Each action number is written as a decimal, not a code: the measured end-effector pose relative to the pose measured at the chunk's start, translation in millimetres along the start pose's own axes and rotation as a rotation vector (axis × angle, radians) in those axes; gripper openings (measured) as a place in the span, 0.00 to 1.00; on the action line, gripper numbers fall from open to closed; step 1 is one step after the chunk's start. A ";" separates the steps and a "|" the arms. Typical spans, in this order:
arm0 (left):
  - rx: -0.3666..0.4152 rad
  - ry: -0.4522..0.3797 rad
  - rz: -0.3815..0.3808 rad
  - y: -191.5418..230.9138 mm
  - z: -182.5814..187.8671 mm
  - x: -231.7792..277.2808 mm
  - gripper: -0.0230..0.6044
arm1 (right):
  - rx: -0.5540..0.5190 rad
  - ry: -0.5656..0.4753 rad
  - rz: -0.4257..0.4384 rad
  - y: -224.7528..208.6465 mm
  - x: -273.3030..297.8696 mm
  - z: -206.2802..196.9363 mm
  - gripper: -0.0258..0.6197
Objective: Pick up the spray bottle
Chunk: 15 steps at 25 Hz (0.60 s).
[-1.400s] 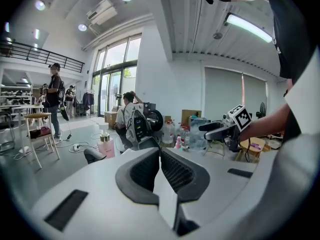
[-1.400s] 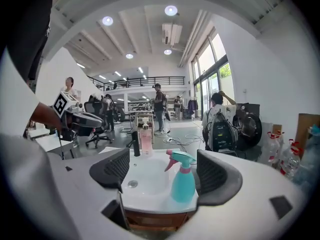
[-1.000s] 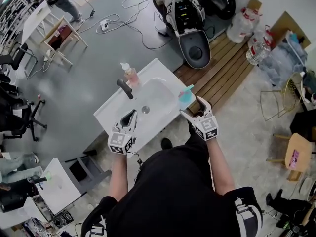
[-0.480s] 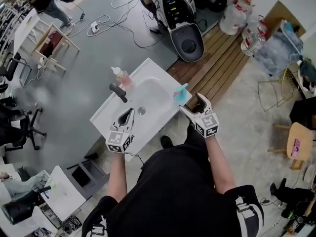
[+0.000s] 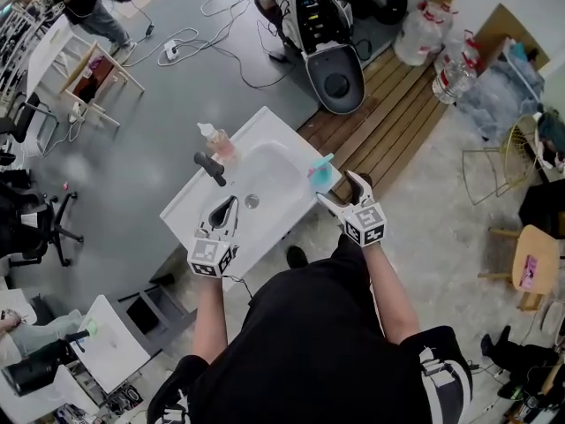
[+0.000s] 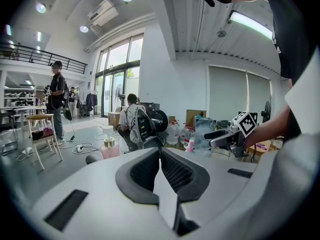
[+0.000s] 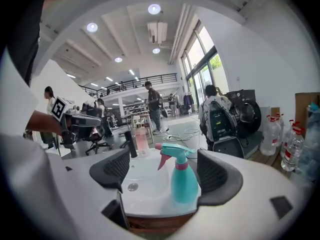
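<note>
A teal spray bottle (image 5: 324,172) with a pink trigger stands upright on the right rim of the white sink (image 5: 187,207). My right gripper (image 5: 339,190) is open just short of it. In the right gripper view the spray bottle (image 7: 184,181) shows between the two spread jaws, a little ahead of the right gripper (image 7: 167,178), and nothing touches it. My left gripper (image 5: 229,205) hovers over the sink's near rim. In its own view the left gripper (image 6: 160,156) is shut with nothing in it.
A black faucet (image 5: 208,166) and a pink soap bottle (image 5: 217,140) stand at the sink's far side, with the soap bottle (image 7: 141,139) past the basin. Beyond the sink are a wooden pallet (image 5: 393,117), water jugs (image 5: 422,20) and floor cables (image 5: 221,34).
My right gripper has drawn a little closer to the spray bottle. The head view has shifted slightly; the left gripper stays over the sink's near rim.
</note>
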<state>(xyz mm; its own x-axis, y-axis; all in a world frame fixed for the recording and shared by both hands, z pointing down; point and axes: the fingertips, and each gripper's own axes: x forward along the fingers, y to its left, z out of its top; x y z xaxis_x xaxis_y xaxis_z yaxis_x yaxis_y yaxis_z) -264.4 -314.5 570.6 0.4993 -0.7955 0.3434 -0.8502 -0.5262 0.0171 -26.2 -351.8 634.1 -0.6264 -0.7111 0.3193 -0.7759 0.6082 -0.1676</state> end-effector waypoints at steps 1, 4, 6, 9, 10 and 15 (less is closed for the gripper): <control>-0.006 0.004 0.008 1.6 -1.9 -2.0 0.08 | -0.004 0.006 0.005 0.1 3.5 -1.0 0.71; -0.012 0.020 0.028 5.1 -7.3 -6.0 0.08 | -0.008 0.012 0.014 -0.9 14.9 -2.0 0.71; -0.019 0.024 0.042 5.8 -10.4 -9.8 0.08 | 0.001 0.012 0.017 -1.7 21.4 -6.2 0.71; -0.022 0.039 0.057 6.7 -18.8 -14.0 0.08 | 0.014 0.010 0.011 -5.0 33.5 -12.5 0.71; -0.022 0.045 0.060 5.8 -21.8 -15.1 0.08 | 0.017 0.008 0.010 -6.5 37.2 -13.9 0.71; -0.026 0.063 0.081 3.5 -31.2 -26.3 0.08 | 0.023 0.011 -0.003 -13.9 52.5 -20.6 0.71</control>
<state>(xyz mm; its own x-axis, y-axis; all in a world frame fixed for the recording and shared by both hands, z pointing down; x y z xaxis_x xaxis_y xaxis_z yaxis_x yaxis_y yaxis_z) -285.8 -286.1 590.9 0.4180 -0.8143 0.4028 -0.8919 -0.4522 0.0114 -46.8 -390.3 672.4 -0.6233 -0.7091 0.3297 -0.7794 0.5975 -0.1884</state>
